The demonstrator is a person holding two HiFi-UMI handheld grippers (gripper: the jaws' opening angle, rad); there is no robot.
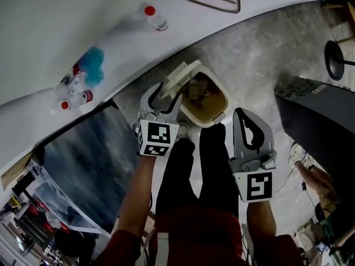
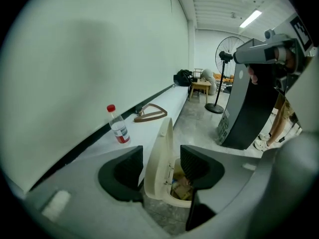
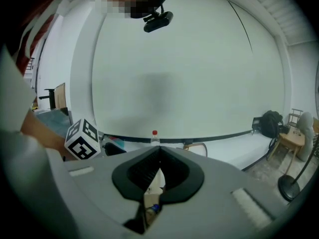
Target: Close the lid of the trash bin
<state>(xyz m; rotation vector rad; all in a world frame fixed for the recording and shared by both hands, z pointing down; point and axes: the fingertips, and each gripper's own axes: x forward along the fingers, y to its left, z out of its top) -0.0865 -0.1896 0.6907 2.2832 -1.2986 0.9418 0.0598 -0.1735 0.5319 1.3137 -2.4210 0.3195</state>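
The job isn't done yet, folks: the trash bin [image 1: 222, 113] stands on the concrete floor hard against the long white ledge [image 1: 66, 32], right at the feet of the person working it. Its mouth is wide open and brown rubbish shows inside. The cream lid [image 1: 178, 77] is upright on the ledge side of the bin, hinged back and nowhere near the rim. The left gripper [image 1: 165, 96] is in position, its jaws spread wide with the lid's edge standing between them. As far as I can see the pads aren't squeezing it, so that's no grip. The right gripper [image 1: 246, 121] hangs off to the other side of the bin with its jaws together at the tips and nothing between them. What's left, by my reckoning, is the whole closing move: tip that lid forward and bring it down onto the rim. Now the count, big to small: one white ledge, one dark grey cabinet [image 1: 316, 121] to the right, one pedestal fan [image 2: 225, 54] beyond it, one bin with one lid and two grippers. There's also one wooden triangular hanger [image 1: 213, 0] lying on the ledge and one clear red-capped bottle [image 1: 155, 18] standing alone. Further along by a blue tuft [image 1: 91, 65] sit a couple more red-capped items, too small to count for sure.
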